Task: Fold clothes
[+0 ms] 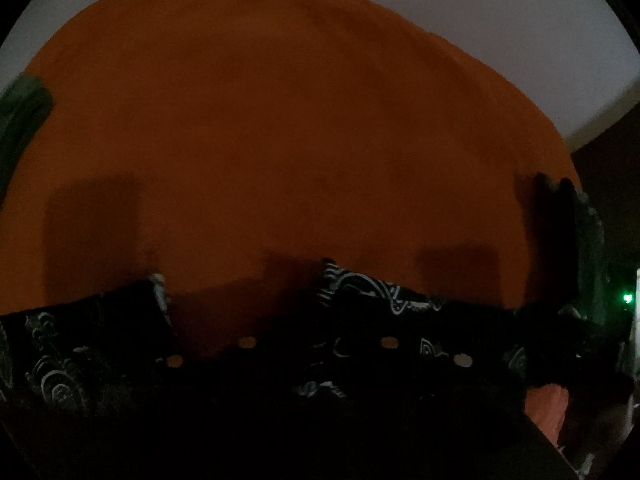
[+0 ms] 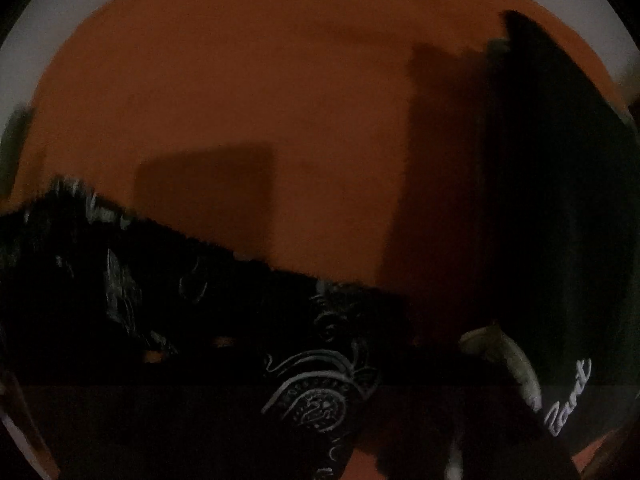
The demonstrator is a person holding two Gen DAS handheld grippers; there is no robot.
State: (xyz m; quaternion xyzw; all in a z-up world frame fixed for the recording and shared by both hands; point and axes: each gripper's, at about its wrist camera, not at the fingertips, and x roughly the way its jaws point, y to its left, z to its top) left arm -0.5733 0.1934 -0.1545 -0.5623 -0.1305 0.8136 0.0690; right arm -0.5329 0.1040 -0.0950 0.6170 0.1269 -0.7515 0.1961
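A black garment with a white paisley print [image 1: 360, 292] lies along the near edge of an orange cloth-covered surface [image 1: 280, 120]. In the left wrist view my left gripper [image 1: 320, 356] is very dark; its fingers [image 1: 400, 360] blend into the black cloth and the print drapes over them. In the right wrist view the same printed garment [image 2: 316, 396] bunches right in front of the lens, and my right gripper [image 2: 320, 360] is lost in the dark. I cannot make out how either gripper's jaws stand.
A dark green-black garment [image 2: 560, 180] with white script lettering lies at the right and also shows in the left wrist view [image 1: 576, 240]. A green cloth [image 1: 24, 104] sits at the far left edge. White floor or wall [image 1: 520, 20] lies beyond the orange surface.
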